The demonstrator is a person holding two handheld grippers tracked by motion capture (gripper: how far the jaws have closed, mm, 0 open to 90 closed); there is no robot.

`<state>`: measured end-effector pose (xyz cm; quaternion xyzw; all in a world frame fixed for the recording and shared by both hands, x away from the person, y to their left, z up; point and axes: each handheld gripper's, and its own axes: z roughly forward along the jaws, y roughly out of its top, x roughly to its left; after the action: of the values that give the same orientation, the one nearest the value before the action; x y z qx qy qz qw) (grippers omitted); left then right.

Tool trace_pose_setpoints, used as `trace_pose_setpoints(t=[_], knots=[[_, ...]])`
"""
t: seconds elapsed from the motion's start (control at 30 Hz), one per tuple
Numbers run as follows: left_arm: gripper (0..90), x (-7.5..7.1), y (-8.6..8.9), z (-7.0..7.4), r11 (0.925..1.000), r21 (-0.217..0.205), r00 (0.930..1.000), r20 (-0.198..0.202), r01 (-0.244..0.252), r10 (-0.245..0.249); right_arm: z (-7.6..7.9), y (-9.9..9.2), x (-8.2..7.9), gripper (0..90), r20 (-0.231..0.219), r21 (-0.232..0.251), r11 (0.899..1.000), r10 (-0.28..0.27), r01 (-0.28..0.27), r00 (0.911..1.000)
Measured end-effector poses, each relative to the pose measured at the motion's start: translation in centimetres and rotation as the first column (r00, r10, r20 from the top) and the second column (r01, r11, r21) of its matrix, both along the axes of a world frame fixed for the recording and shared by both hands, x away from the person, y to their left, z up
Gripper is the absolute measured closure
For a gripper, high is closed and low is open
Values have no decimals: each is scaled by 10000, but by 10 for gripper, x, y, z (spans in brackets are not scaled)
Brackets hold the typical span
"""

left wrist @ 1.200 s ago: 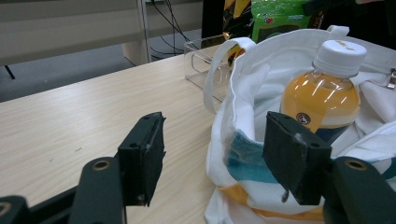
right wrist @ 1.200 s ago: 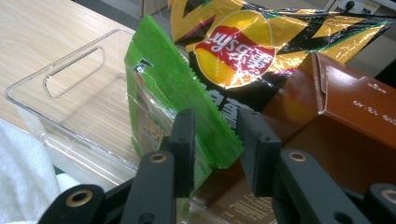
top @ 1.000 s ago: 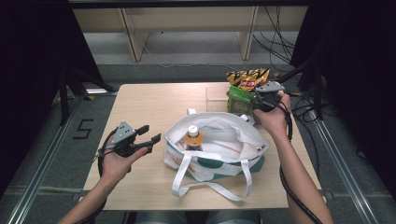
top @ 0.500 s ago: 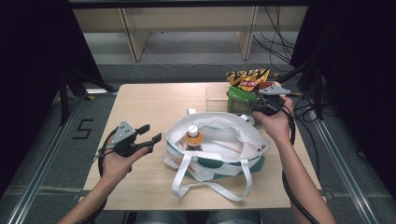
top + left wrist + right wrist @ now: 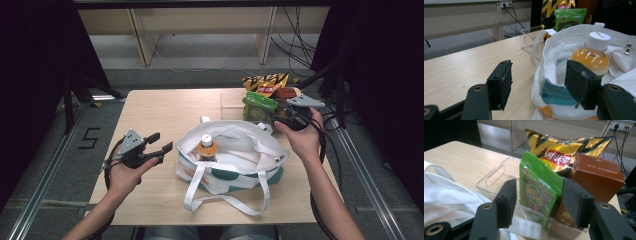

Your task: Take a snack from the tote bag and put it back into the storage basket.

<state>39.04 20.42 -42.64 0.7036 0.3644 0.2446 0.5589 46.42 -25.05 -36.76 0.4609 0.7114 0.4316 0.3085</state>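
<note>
R gripper (image 5: 278,119) sat at right of centre in the high view, held in the person's R hand (image 5: 300,137), aimed toward the clear plastic bin (image 5: 231,102) at the upper right of the table (image 5: 165,107). Its jaws had just been opening; in the right gripper view they stood spread, w/ the green snack pouch (image 5: 537,190) framed between them but farther off, pads not touching it. Nothing pinched.

Green pouch stood upright in the bin, leaning on the bin's near wall. Behind it: yellow chip bag (image 5: 559,152), upper centre of the right gripper view, and brown carton (image 5: 596,173) to the right of the pouch, touching or nearly touching it; can't tell which. In the high view the same three items clustered at the upper right of the tabletop, pouch (image 5: 259,106) nearest the R gripper.

L gripper (image 5: 160,145) at lower left of the high view, in the L hand (image 5: 125,172), level above the table, just beside the left edge of the white tote bag (image 5: 235,160). Jaws spread wide, empty; in the left gripper view the bag's rim showed between and behind the pads, no contact seen.

Tote lay open at centre of the table, handles trailing toward the bottom of the frame. Inside it an orange-drink bottle (image 5: 207,147) stood upright, white cap on; in the left gripper view it appeared at upper right (image 5: 591,58), behind the right-hand pad.
</note>
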Motion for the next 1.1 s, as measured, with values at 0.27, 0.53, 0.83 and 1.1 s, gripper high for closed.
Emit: trace_pose_setpoints(t=[0.27, 0.53, 0.83, 1.1], knots=[[381, -1, 1, 1, 10000, -8, 10000, 20, -34, 34, 2, 2, -11, 467, 153, 144, 9999, 64, -66, 9999], [375, -1, -1, 3, 10000, -57, 10000, 52, 58, -58, -1, -1, -20, 454, 231, 271, 9994, 186, -192, 9996], [365, -1, -7, 11, 9999, -87, 9998, 199, 73, -72, -16, -5, -37, 449, -46, 732, 9970, 259, -255, 9997], [366, -2, -9, 13, 9997, -73, 9994, 266, 221, -219, -15, -9, -49, 453, 91, 943, 9952, 267, -275, 9996]])
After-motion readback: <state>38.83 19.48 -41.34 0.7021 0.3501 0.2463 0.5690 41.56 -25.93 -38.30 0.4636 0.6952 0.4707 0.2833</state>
